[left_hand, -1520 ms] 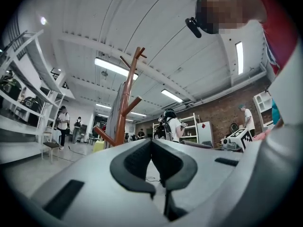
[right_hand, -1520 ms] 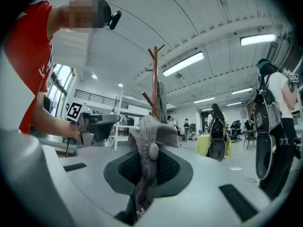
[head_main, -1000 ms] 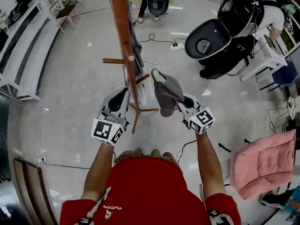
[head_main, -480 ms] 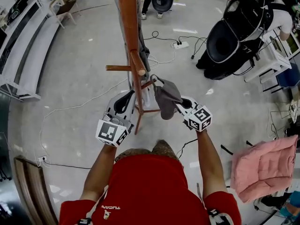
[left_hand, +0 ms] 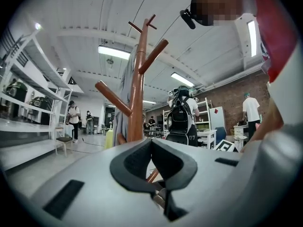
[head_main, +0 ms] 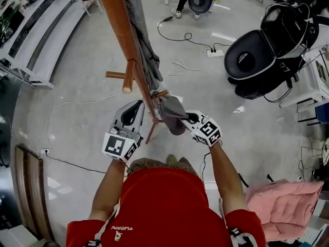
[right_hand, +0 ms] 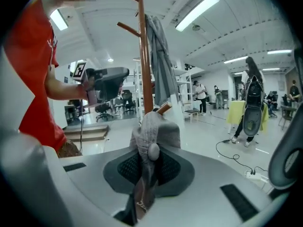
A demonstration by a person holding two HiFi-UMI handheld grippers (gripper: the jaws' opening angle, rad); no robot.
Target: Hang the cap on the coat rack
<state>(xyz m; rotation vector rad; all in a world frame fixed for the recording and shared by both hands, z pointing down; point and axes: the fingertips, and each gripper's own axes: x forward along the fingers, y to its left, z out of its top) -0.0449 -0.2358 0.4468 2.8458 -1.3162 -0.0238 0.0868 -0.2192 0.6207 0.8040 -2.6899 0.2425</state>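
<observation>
The brown wooden coat rack (head_main: pixel 121 19) rises in front of me, with a grey garment (head_main: pixel 141 40) hanging from it. My right gripper (head_main: pixel 188 119) is shut on a grey cap (head_main: pixel 172 115), pinching its crown between the pads. It holds the cap up against a short low peg (head_main: pixel 162 93) on the pole's right side. In the right gripper view the cap (right_hand: pixel 149 136) stands between the jaws, and the peg tip (right_hand: pixel 164 109) shows just above it. My left gripper (head_main: pixel 136 105) hovers left of the pole, shut and holding nothing. Its view looks up at the rack (left_hand: pixel 137 79).
Another peg (head_main: pixel 126 76) sticks out left of the pole, above my left gripper. Cables (head_main: pixel 180 63) and a power strip (head_main: pixel 213 51) lie on the floor behind the rack. Black pod-shaped seats (head_main: pixel 252 55) stand at right, white shelving (head_main: pixel 36 45) at left, and a pink cushion (head_main: pixel 285 202) at lower right.
My right gripper has carried the cap left and forward, from a gap beside the pole up to the low peg. The left gripper has stayed beside the pole.
</observation>
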